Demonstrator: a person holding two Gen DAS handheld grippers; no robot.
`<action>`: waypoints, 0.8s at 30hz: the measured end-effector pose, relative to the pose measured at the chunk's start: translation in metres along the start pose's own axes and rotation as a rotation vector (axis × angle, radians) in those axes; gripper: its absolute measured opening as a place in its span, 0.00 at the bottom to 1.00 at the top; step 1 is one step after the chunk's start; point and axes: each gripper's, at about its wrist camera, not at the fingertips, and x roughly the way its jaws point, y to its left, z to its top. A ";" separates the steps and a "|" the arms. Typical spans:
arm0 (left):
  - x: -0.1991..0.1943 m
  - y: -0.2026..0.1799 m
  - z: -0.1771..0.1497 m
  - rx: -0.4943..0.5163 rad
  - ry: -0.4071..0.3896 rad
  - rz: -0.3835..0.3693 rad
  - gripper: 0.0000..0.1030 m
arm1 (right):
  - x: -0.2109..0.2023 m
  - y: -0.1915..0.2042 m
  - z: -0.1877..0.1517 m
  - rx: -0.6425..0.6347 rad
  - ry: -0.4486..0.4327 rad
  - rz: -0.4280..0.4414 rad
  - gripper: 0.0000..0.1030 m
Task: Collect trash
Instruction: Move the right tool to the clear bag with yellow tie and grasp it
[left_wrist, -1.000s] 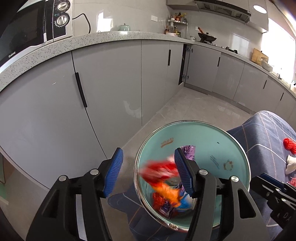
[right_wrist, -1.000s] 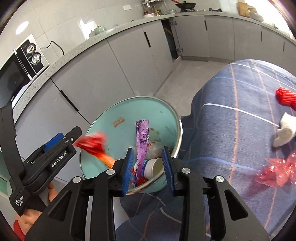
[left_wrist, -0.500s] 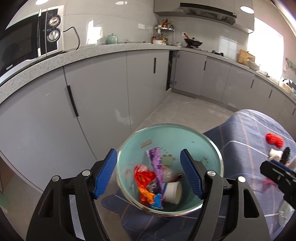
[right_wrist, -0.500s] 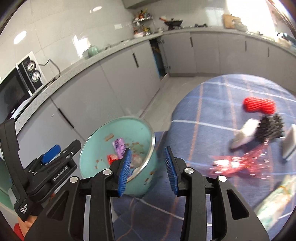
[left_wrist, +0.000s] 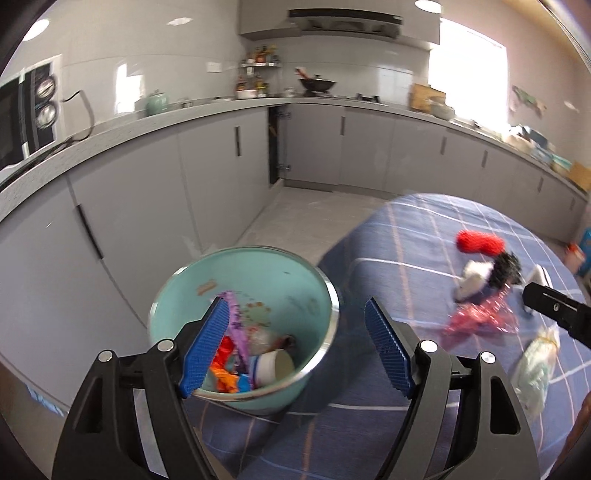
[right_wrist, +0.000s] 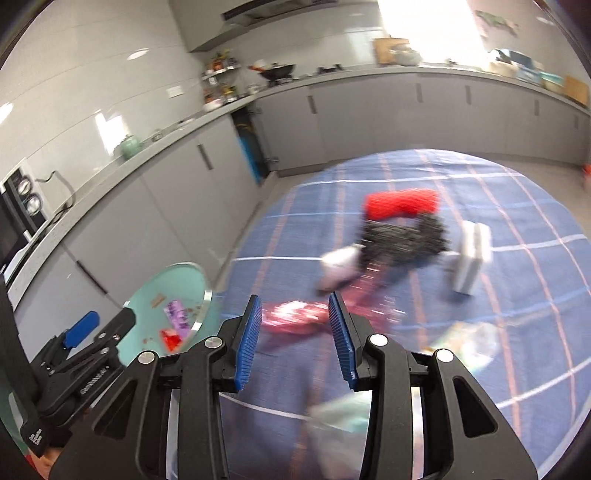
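At the tabletop's left edge sits the teal bin (left_wrist: 243, 325), already holding wrappers and a small paper cup (left_wrist: 273, 369); your left gripper (left_wrist: 295, 347) hangs over its rim with nothing between the pads, its jaws wide and just having opened further. Your right gripper (right_wrist: 293, 332) is also empty, its jaws parted about halfway and having opened slightly in the last moment. The piece that matters now is the crinkled pink wrapper (right_wrist: 299, 317) on the blue checked cloth (right_wrist: 517, 229): in the right wrist view it lies straight ahead at twelve o'clock, framed between the blue pads but not pressed by them, with its long axis running roughly nine to three, across your line of approach. From the left gripper the same wrapper lies out at about two o'clock, well apart, so your right hand is plainly the nearer. Further on at one o'clock lie a red brush (right_wrist: 400, 203) and a dark bristly thing (right_wrist: 402, 236), blurred.
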 end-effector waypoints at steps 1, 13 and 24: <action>0.001 -0.006 -0.001 0.009 0.005 -0.016 0.73 | -0.003 -0.009 -0.002 0.017 -0.001 -0.012 0.37; -0.005 -0.070 -0.016 0.144 0.013 -0.154 0.76 | -0.035 -0.077 -0.024 0.179 0.012 -0.107 0.45; -0.005 -0.088 -0.024 0.183 0.032 -0.181 0.78 | -0.013 -0.083 -0.041 0.302 0.119 -0.052 0.53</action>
